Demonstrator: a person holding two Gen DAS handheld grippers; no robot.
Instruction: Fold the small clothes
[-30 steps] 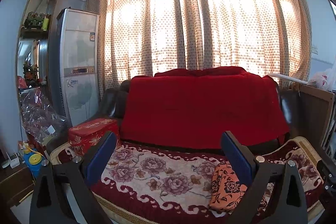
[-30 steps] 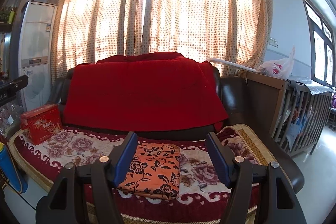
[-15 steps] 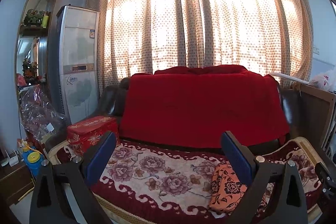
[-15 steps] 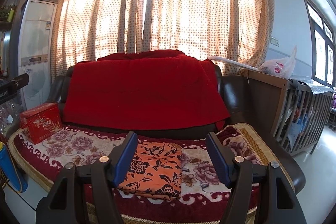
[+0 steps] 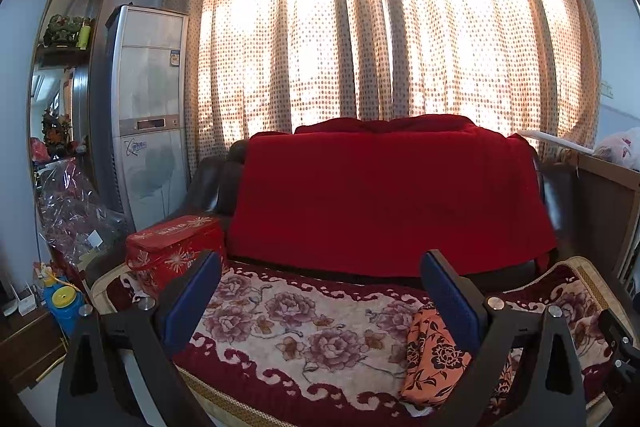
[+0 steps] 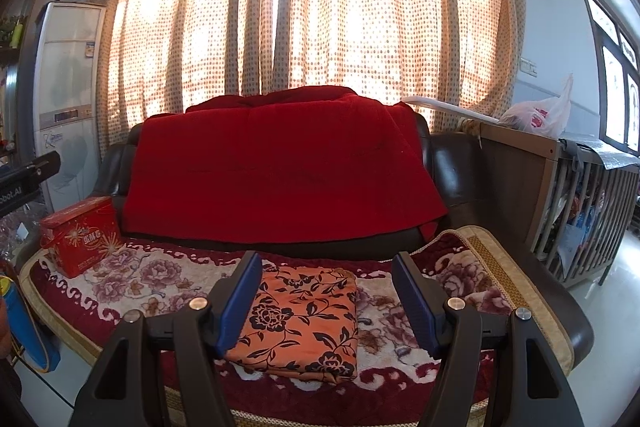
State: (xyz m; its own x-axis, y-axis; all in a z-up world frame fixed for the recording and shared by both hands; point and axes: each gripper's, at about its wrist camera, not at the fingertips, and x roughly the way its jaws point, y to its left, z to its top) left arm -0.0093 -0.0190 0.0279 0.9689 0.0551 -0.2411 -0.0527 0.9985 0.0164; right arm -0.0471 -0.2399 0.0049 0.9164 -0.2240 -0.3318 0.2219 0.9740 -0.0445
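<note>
Item 1. Orange floral cloth point(image 6: 302, 323): folded into a neat rectangle, lying flat on the flowered sofa cover point(image 6: 140, 279). In my right wrist view it sits at about 6 o'clock, low and central; in the left wrist view it lies at 4 o'clock, partly behind the right-hand finger.

Item 2. Right gripper point(image 6: 326, 301): jaws spread wide, nothing between the blue pads point(image 6: 240, 303); I judge it hangs in front of the cloth and clear of it, framing the cloth between its fingers.

Item 3. Left gripper point(image 5: 320, 299): jaws likewise wide apart and empty, aimed at bare sofa cover, the cloth off to its right.

Item 4. Surroundings: red blanket point(image 6: 280, 167) draped over the sofa back at 12 o'clock; red gift box point(image 6: 82, 235) on the seat at 9 o'clock; dotted curtains point(image 6: 340, 7) behind.

Item 5. Step in hand (my reading only): the cloth looks already folded, so what remains is checking or tidying it. To do that well I would keep both grippers off the fabric unless an edge needs squaring, and come in low and level at a corner if it does (a pinch in the middle would lift the layers and undo the fold). The plush cover may drag on the cloth, so I would lift a corner instead of sliding it.
</note>
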